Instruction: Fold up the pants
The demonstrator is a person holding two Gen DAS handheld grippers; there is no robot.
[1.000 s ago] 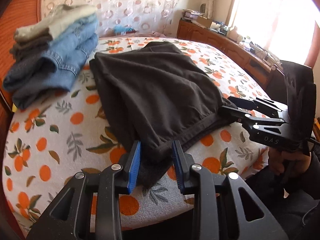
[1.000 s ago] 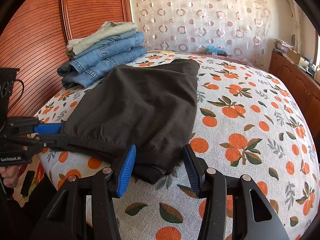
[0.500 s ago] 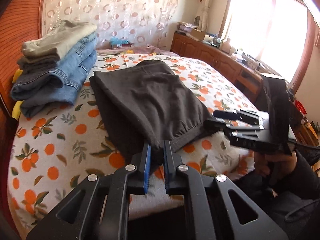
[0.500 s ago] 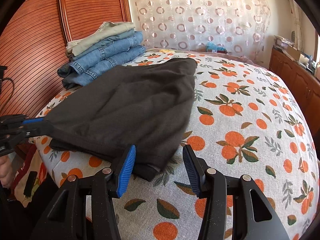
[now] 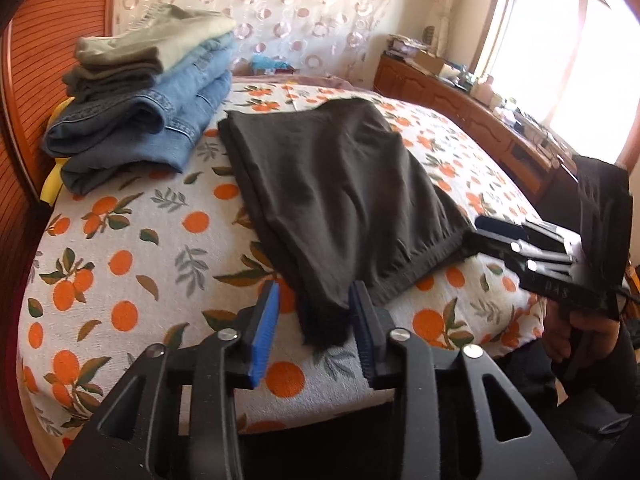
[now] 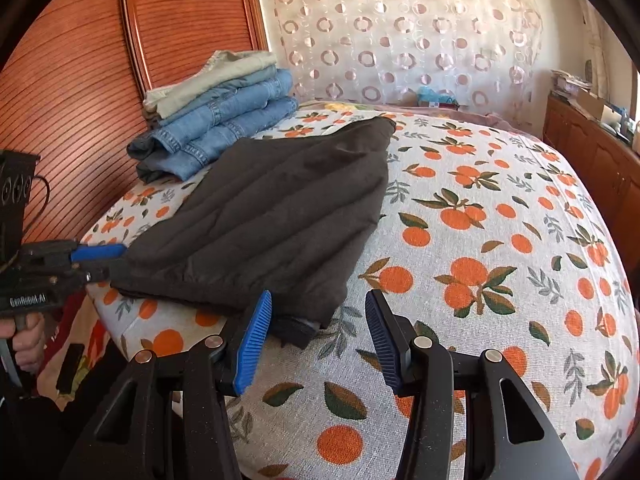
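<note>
Dark pants (image 5: 340,184), already doubled lengthwise, lie on the bed (image 6: 500,240) running from the near edge toward the far side, hem end nearest. Left gripper (image 5: 314,320) at the near-left corner of the hem: jaws opening, cloth between them, pads apparently no longer pressing. Right gripper (image 6: 316,330) at the other hem corner, jaws moderately wide, fabric just inside, not pinched. Both sit low at the corners, probably to lift the hem together for a fold. Stack of folded jeans (image 5: 132,124) waits by the headboard (image 6: 80,80).

Strong daylight is admitted through the window (image 5: 580,52), which is blown out; edges are bent by fisheye distortion.
</note>
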